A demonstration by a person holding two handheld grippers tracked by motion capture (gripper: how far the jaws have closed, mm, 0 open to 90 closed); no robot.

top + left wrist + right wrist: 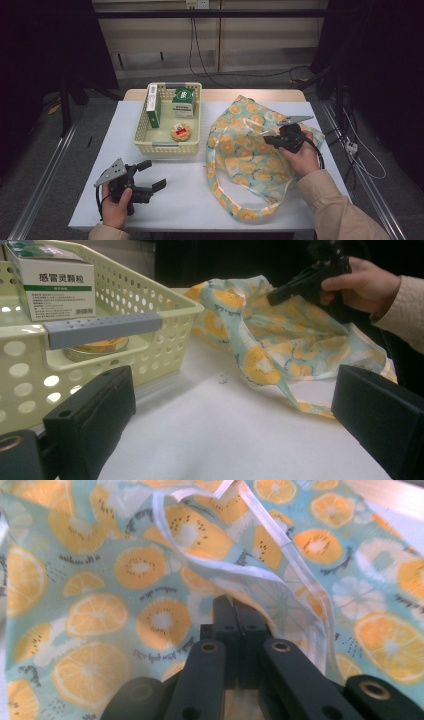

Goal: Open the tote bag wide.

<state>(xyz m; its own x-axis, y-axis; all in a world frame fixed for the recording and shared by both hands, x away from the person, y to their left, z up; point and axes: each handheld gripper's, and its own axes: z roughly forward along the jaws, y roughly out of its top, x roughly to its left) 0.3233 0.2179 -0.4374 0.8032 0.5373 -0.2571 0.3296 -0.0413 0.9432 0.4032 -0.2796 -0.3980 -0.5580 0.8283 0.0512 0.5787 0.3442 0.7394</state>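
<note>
We see the right gripper [270, 139] clamped on a fold of the fruit-print fabric bag [245, 155], its two jaws pressed together on the cloth near the white-trimmed edge [235, 570], with the bag spread over the right half of the white table [175, 195] and raised at the pinch point. We see the left gripper [152, 175] resting near the table's front left, jaws apart with nothing between them. Just left of the bag stands the cream basket [145, 142], holding two boxes [182, 102] and a round tin [181, 132].
</note>
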